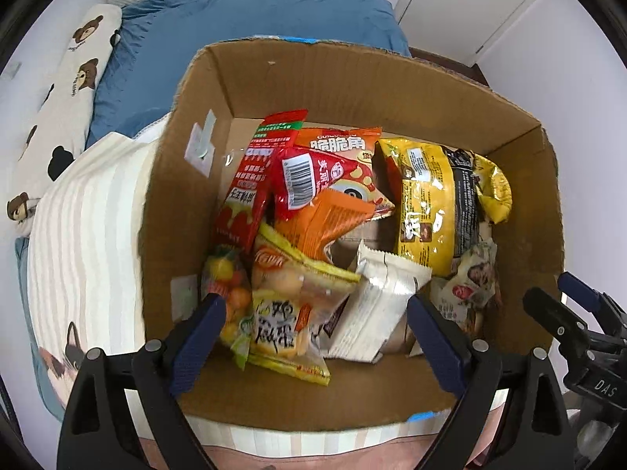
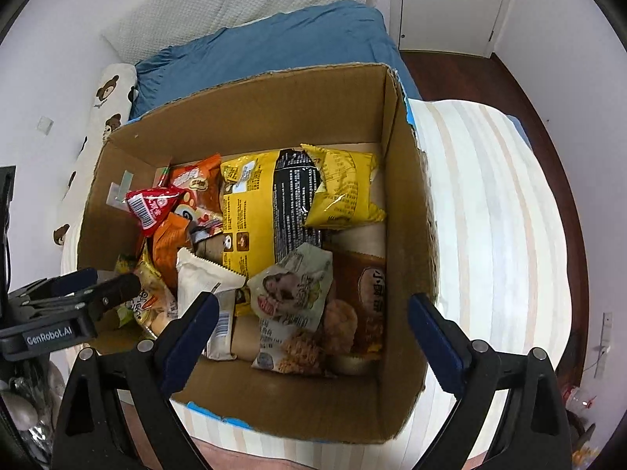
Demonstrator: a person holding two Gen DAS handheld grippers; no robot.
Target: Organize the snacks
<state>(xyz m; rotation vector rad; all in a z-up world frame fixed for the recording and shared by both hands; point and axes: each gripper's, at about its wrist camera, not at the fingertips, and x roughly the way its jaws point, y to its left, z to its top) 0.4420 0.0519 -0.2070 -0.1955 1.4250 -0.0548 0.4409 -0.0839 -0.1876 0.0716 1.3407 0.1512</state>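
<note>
Inside corrugated cardboard box [image 1: 392,78], crinkly foil snack packets [image 1: 431,203].

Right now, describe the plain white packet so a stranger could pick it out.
Look in the cardboard box on the bed. Near its front wall, the white packet leans between a yellow-trimmed clear bag and the big yellow bag. It alone is plain, with zigzag-sealed ends.

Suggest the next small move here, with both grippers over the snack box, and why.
Probably lower the left gripper onto the white packet. Both grippers hang open and empty above the box, and that packet stands on end, loose on top of the pile, between the left gripper's open fingers. The right gripper can wait.
</note>
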